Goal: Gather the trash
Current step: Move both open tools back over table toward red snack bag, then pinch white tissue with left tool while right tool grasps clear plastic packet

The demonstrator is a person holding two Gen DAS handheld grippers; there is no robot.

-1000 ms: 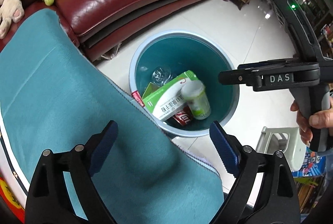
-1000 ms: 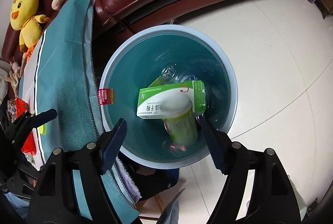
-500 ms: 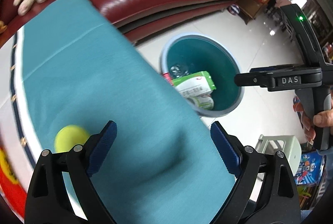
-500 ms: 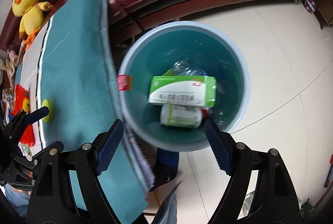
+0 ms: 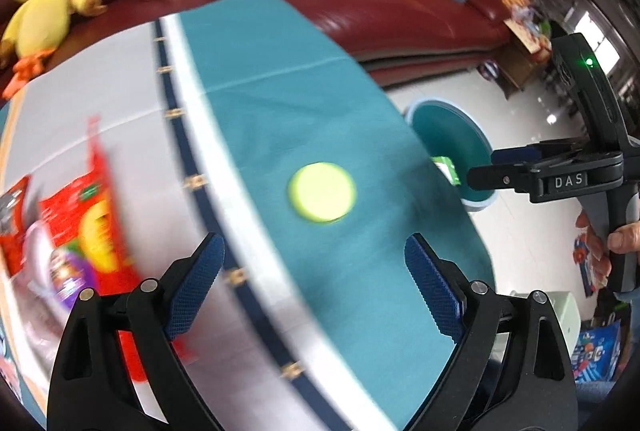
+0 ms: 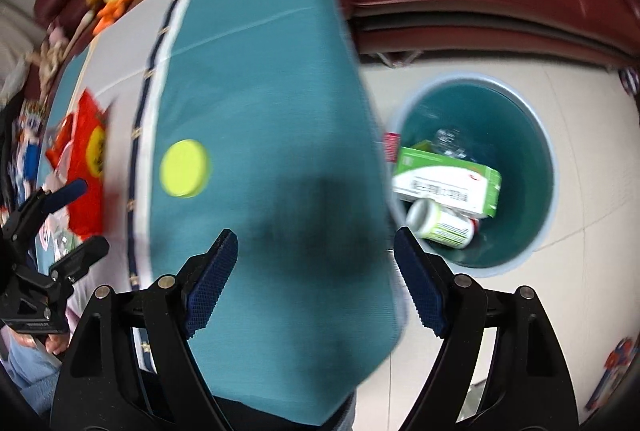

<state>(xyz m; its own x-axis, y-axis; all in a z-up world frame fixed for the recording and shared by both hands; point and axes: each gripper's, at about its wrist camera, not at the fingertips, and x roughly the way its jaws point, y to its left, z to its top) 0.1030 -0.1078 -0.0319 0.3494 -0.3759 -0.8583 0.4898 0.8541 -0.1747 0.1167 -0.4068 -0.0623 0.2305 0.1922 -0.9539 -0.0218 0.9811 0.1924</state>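
bench [image 5: 360,135]: a wide top that is lying under a teal woven cloth with a white band and a navy trimmed stripe; the cloth is draping softly over the near edge.
trash bin [image 6: 536,135]: a round plastic tub, pale rim and teal inside, standing on the tiled floor just beside the bench; it is already holding a green and white carton [image 6: 448,179], a small white bottle [image 6: 438,225] and something clear and crumpled.
snack packets [image 5: 86,207]: red, glossy foil bags that are lying blurred on the white part of the bench; judged light, crinkly and slippery, best pinched at a flat sealed edge.
yellow lid [image 5: 322,197]: a flat, smooth plastic disc that is resting alone on the teal cloth; likely stiff and very light, so taking it across its rim looks best, since the low profile is leaving little to catch.
left gripper [image 5: 316,285]: released, its blue ribbed pads standing wide with nothing between them, hovering over the bench near the lid.
right gripper [image 6: 316,281]: also released and empty, hanging above the bench edge beside the bin.
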